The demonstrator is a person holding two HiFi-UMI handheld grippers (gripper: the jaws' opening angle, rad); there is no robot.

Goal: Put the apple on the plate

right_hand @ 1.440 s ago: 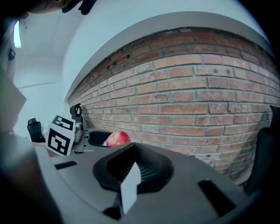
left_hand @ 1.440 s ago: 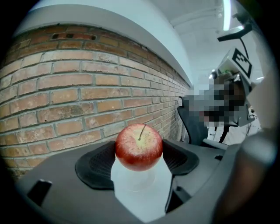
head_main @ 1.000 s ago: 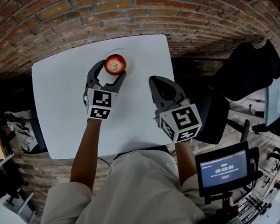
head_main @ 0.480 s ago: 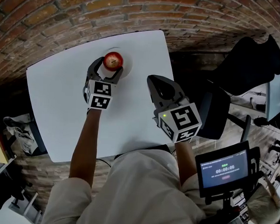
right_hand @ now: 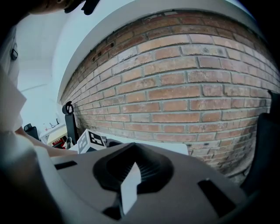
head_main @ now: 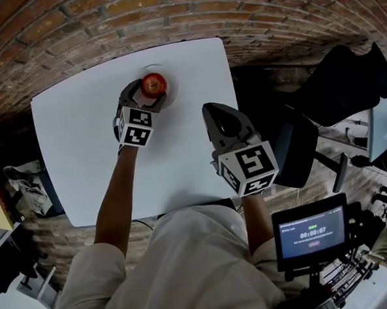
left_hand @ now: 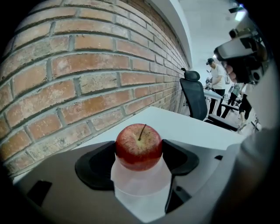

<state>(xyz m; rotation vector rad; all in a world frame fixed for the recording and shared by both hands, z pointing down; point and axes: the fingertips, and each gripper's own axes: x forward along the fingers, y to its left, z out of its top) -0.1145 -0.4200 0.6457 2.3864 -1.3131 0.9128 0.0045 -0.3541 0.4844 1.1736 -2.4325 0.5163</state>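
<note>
Between the jaws of the L tool (left_hand: 139, 161): the apple (left_hand: 138, 146), red, stem up, gripped at its widest girth by the two dark pads (left_hand: 97, 165), one per flank. Directly below the tool tip and fruit lies the plate (head_main: 170, 92), white on white; whether the apple's base touches it cannot be told. Handling (judged): firm, round, smooth-skinned, moderate wt. It is liable to roll, or to slip if squeezed off-centre, and may bruise under a hard pinch. Hold across the equator, as here, w/ light force, and let go only once the base is seated. R tool (head_main: 210, 110): clenched on nothing, pads nearly meeting w/ a sliver of light btwn them, held well apart to the L tool's right, near the edge of the surface (head_main: 75, 156). Surface: white, flat, rounded corners. Ahead of both tools, just past the surface's far edge, a brick wall (head_main: 91, 14). To the R tool's right, a black office chair (head_main: 344, 88). Behind the R tool, beside the person's body, a small screen (head_main: 308, 233).
</note>
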